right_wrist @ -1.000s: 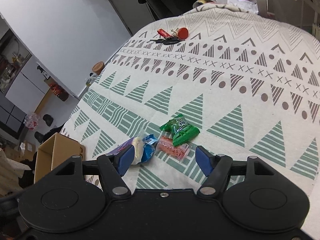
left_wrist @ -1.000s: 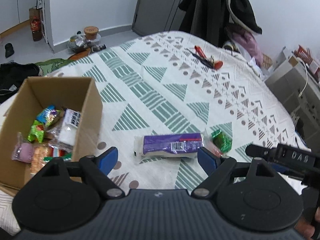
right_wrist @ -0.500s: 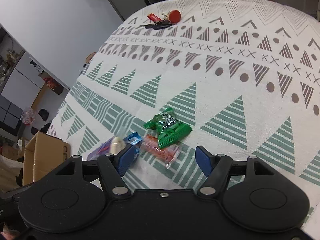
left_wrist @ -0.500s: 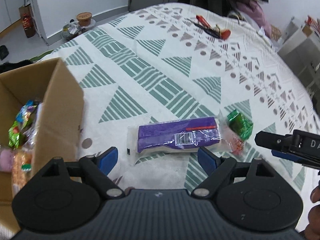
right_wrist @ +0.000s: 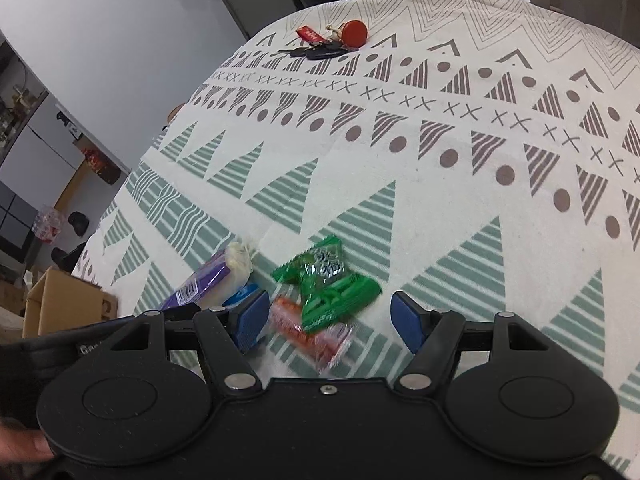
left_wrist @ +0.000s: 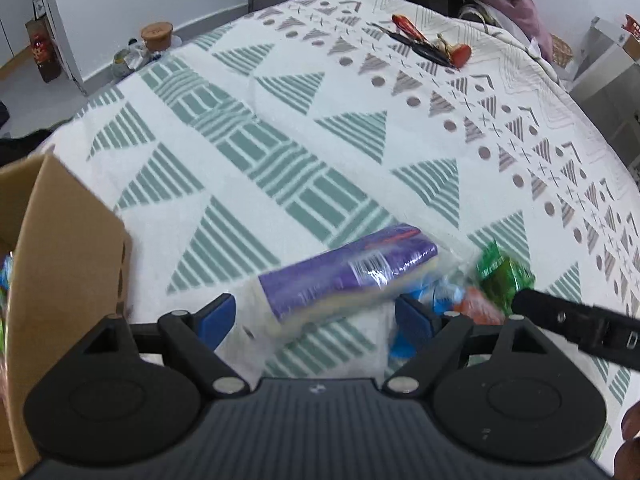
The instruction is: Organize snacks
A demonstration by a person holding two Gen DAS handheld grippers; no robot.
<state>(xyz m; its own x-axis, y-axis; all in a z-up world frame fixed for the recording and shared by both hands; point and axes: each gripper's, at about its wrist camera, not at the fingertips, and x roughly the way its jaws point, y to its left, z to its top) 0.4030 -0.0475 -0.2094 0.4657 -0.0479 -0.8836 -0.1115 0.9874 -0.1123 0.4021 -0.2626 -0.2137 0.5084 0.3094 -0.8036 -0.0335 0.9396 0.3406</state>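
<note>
Purple-wrapped snack pack (left_wrist: 344, 276) framed by spread left gripper (left_wrist: 316, 318); green packet (right_wrist: 328, 280) bracketed by spread right gripper (right_wrist: 326, 322) (cardboard box (left_wrist: 60, 264) alongside, likely destination).

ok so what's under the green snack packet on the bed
The green packet lies partly on an orange-red packet, whose near end sticks out. The covered part is hidden, and so is anything beneath both on the bedspread.

Between my left gripper's (left_wrist: 316, 316) spread fingers lies the long packet (left_wrist: 344, 276) on the bedspread (left_wrist: 280, 128). The box (left_wrist: 68, 264) stands to its left. Two small packets (right_wrist: 324, 284) lie between my right gripper's (right_wrist: 332, 320) fingers, keys (right_wrist: 320, 50) far behind.
</note>
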